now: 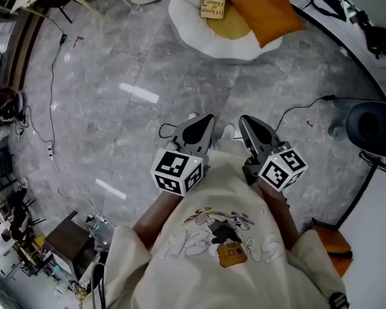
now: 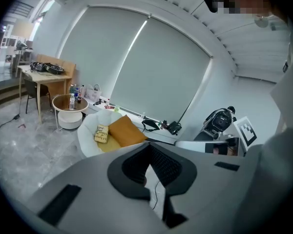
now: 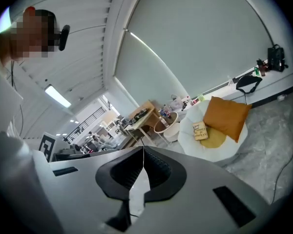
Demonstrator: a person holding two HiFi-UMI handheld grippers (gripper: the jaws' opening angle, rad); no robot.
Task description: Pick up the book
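holding left gripper (image 1: 208, 120) and right gripper (image 1: 246, 121) at chest
fingers pressed together, empty; book (image 1: 213, 4) on chair (image 1: 180, 18), well apart: likely pre-approach.

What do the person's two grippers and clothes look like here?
Both the left gripper and the right gripper are grey, tapered shells with black ribbed pads. Each carries a white cube with black square markers. The person wears a cream short-sleeved shirt with a printed picture on the chest.
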